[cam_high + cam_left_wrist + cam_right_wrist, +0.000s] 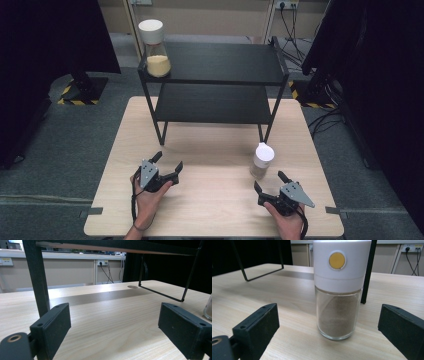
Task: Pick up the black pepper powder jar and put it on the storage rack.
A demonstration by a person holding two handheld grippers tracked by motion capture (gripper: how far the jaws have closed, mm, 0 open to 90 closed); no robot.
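Note:
A small glass jar (261,161) with a white cap and brown powder stands upright on the wooden table (215,150), right of centre. In the right gripper view the jar (338,290) stands just ahead of the two black jaws, which are wide apart and not touching it. My right gripper (270,182) is open just in front of the jar, held by a hand. My left gripper (168,162) is open at the table's front left, with nothing between its jaws. A taller jar (155,49) with a white lid and yellow grains stands on the black shelf's top left corner.
A black two-tier metal shelf (215,80) stands at the back of the table; its near left leg (37,277) rises just ahead of the left gripper. The jar's glass edge (208,307) shows at the far right of the left gripper view. Dark screens flank the table.

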